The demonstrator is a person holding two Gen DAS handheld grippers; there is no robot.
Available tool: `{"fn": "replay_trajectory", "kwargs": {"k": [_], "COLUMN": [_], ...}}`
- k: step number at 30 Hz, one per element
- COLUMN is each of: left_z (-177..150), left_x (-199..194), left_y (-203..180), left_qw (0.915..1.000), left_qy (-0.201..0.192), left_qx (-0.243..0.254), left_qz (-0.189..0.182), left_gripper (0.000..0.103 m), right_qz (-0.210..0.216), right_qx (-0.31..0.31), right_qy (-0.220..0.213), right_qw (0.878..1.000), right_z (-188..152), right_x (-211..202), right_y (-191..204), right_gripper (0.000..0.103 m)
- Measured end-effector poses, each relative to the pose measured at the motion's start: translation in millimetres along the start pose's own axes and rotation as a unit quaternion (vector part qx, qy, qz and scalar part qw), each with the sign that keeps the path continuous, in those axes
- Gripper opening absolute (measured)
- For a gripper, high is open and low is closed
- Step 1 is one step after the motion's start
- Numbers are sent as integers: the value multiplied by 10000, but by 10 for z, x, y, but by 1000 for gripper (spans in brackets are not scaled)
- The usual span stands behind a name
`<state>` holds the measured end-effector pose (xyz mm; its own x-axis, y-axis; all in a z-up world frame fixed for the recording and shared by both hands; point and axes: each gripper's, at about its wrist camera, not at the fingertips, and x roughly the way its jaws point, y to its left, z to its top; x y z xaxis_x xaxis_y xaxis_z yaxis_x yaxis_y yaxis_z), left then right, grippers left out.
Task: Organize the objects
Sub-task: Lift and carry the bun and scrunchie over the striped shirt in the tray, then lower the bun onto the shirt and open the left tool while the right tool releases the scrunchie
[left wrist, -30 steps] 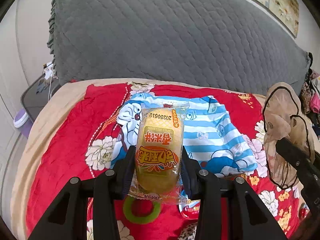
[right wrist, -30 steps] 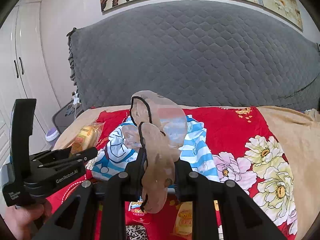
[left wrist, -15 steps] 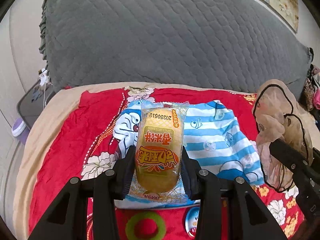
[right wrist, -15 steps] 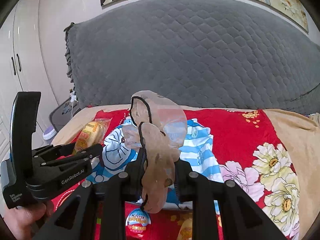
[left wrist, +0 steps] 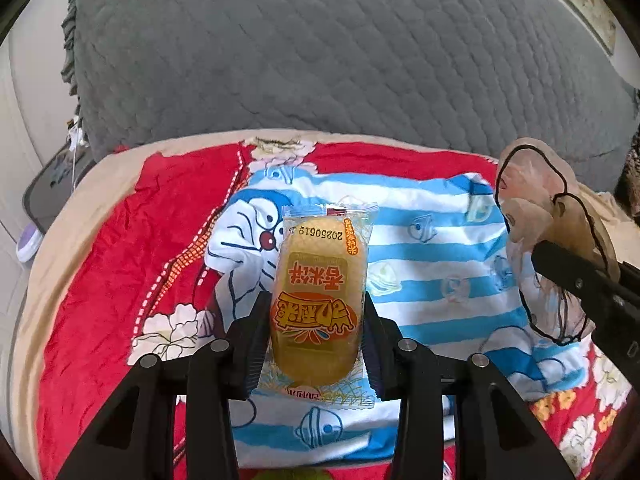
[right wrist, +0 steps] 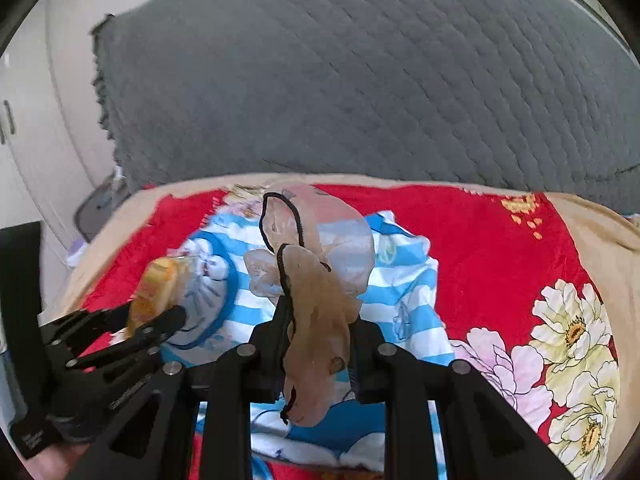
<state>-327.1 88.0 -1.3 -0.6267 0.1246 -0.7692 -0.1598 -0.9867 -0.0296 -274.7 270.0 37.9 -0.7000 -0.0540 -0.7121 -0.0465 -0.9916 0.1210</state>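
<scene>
My left gripper point(left wrist: 314, 336) is shut on a yellow wrapped snack cake point(left wrist: 318, 300) and holds it above the blue-and-white striped cartoon shirt point(left wrist: 432, 256) on the bed. My right gripper point(right wrist: 316, 344) is shut on a sheer beige stocking with black trim point(right wrist: 312, 280), bunched and held up over the same shirt point(right wrist: 404, 280). The left gripper with the cake point(right wrist: 154, 292) shows at the left of the right wrist view. The stocking point(left wrist: 548, 216) and right gripper show at the right edge of the left wrist view.
A red floral blanket point(right wrist: 500, 248) covers the bed. A grey quilted headboard point(left wrist: 340, 52) rises behind. A grey side table point(left wrist: 52, 188) and a purple object point(left wrist: 28, 244) stand left of the bed. White wardrobe doors point(right wrist: 24, 128) stand at the left.
Both grippers moved forward over the striped shirt towards the headboard, keeping hold of the cake and the stocking. The green ring and small packets near the front edge have dropped out of view.
</scene>
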Motion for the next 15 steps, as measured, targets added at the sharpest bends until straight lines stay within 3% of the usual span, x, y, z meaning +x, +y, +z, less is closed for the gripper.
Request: {"fn": "replay_trajectory", "kwargs": {"k": [6, 15], "left_z": [15, 7], "left_x": [339, 630], "left_y": [-63, -122], "left_qw": [9998, 9987], "left_qy": [216, 481], "left_qx": [-24, 127], "left_qz": [-35, 71], "left_gripper": [43, 43], "right_qz": [-71, -163], "right_qx": [-12, -5], "right_qy": [432, 684], "right_qw": [9990, 9975], "right_z": [-14, -111], "right_x": [418, 688], "right_y": [-43, -53], "right_gripper": [25, 25]}}
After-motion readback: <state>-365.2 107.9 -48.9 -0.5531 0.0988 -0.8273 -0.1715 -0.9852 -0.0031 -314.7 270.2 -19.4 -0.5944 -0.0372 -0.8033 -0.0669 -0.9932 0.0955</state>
